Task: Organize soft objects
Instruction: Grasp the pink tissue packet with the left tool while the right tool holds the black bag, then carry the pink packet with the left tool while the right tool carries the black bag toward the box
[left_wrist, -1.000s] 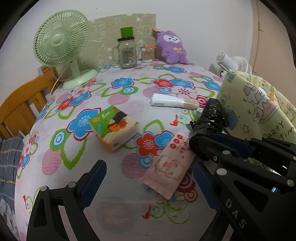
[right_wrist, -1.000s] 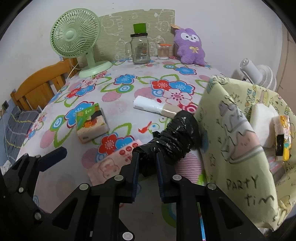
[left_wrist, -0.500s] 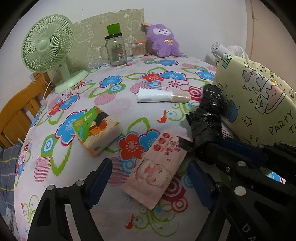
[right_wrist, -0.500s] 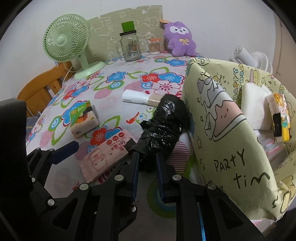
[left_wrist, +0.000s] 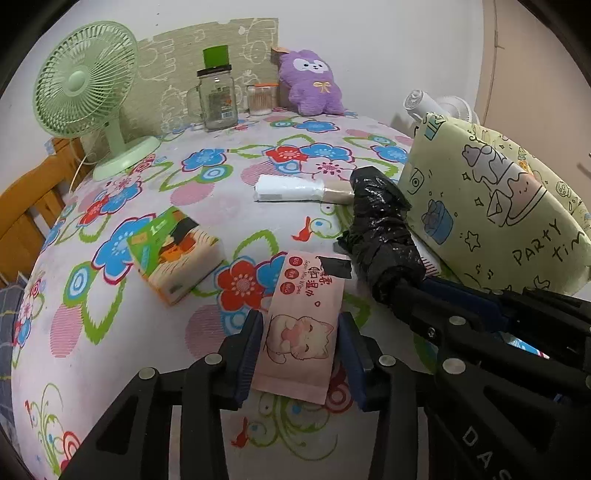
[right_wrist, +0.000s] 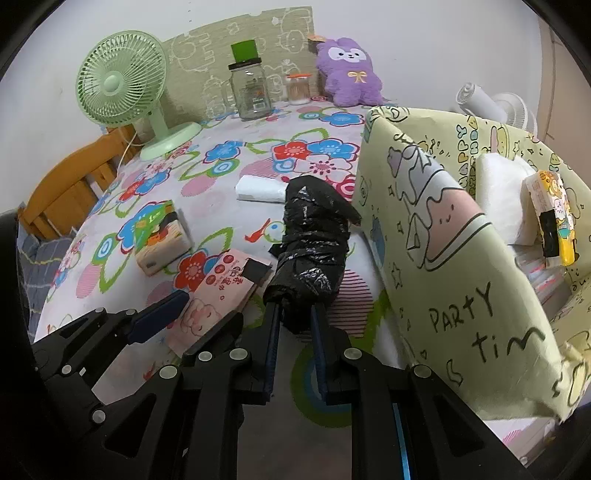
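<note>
My left tool (left_wrist: 299, 354) is closing across the pink wipes pack (left_wrist: 301, 325) at lower centre on the table (left_wrist: 110, 369), a light, squashy, slippery pack best pinched mid-width, while my right tool (right_wrist: 293, 321) clamps the black bag roll (right_wrist: 314, 240).

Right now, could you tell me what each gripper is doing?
Left gripper: closing around the pink wipes pack.
Right gripper: shut on the black bag roll.

A lived-in home room: a desk under a flowered cloth (left_wrist: 229, 206), with a green desk fan (left_wrist: 86, 96) at its far left corner, a purple plush toy (left_wrist: 312, 86) and glass jar (left_wrist: 218, 99) along its far edge, and a wooden chair (left_wrist: 26, 206) beside it.
</note>
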